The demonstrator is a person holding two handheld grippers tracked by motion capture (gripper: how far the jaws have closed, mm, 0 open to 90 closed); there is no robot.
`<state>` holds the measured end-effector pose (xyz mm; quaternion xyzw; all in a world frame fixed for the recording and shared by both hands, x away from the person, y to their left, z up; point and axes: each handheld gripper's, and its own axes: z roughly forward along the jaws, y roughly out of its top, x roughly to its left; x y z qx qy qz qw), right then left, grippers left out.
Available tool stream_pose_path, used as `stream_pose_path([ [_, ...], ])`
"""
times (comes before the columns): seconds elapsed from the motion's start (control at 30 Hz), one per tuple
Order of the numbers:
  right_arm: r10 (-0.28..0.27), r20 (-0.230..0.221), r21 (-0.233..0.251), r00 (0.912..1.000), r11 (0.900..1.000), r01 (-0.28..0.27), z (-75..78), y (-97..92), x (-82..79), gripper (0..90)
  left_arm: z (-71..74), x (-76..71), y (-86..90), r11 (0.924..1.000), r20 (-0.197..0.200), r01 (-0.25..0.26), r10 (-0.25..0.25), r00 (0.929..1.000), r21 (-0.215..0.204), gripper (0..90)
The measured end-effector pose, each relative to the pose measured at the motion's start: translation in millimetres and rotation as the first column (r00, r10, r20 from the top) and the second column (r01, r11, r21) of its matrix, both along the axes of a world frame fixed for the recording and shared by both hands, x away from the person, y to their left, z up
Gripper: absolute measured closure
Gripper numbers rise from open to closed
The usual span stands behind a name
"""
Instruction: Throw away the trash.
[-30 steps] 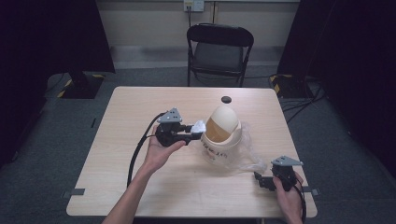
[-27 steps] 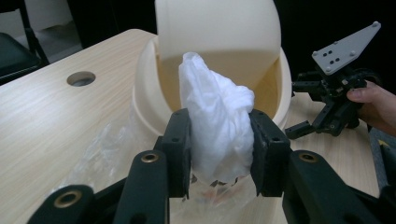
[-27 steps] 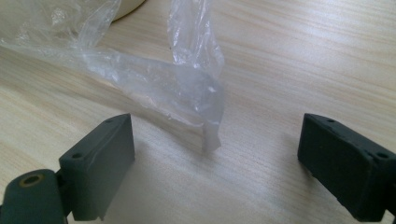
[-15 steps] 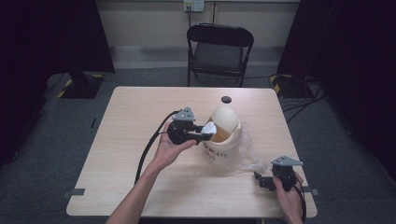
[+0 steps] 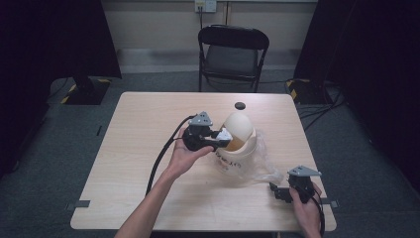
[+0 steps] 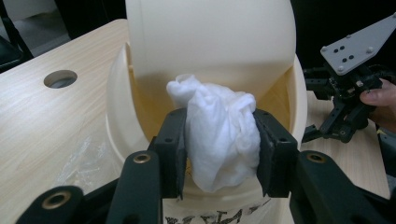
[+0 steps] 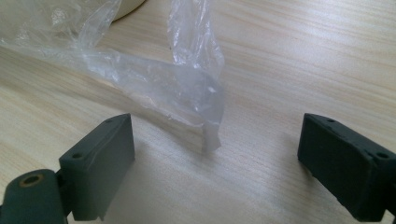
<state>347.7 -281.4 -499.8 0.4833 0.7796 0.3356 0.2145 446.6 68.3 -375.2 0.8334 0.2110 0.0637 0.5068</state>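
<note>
white tissue wad (image 6: 219, 133) upright in left gripper (image 6: 219, 154), top toward bin (image 6: 299, 100) opening

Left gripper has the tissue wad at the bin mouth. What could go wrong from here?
The left gripper, jaws just easing open, holds the white wad at the bin rim under the swing lid; it may snag there or drop outside. The clear plastic bag by the open right gripper may shift.
</note>
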Motion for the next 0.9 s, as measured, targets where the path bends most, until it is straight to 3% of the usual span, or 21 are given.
stream_pose_path([
  [0.27, -0.003, -0.003, 0.002, 1.0000, 1.0000, 0.003, 0.1, 0.2, -0.1, 10.3, -6.3, 4.1, -10.4, 0.9996, 0.004, 0.011, -0.011, 0.9999, 0.025, 61.4],
  [0.3, -0.004, -0.003, 0.001, 1.0000, 1.0000, 0.004, 0.2, 0.2, -0.2, 10.3, -7.9, 4.5, -15.1, 0.9987, 0.001, 0.018, -0.018, 0.9998, 0.047, 61.4],
  [0.47, -0.001, 0.000, 0.000, 1.0000, 1.0000, 0.001, 0.0, 0.1, 0.0, 10.3, -11.5, 7.0, -22.7, 0.9972, -0.010, 0.020, -0.019, 0.9998, 0.072, 61.3],
  [0.6, -0.003, -0.003, 0.002, 1.0000, 1.0000, 0.003, 0.1, 0.2, -0.1, 10.3, -11.5, 9.0, -24.7, 0.9980, -0.023, 0.010, -0.009, 0.9997, 0.062, 59.5],
  [0.7, -0.001, 0.000, 0.001, 1.0000, 1.0000, 0.001, 0.0, 0.1, 0.0, 10.3, -11.5, 8.7, -25.2, 0.9987, -0.036, 0.016, -0.014, 0.9992, 0.049, 52.7],
  [0.9, -0.001, 0.000, 0.001, 1.0000, 1.0000, 0.001, 0.0, 0.1, 0.0, 10.3, -10.4, 6.4, -25.8, 0.9981, -0.017, 0.007, -0.006, 0.9998, 0.061, 50.1],
])
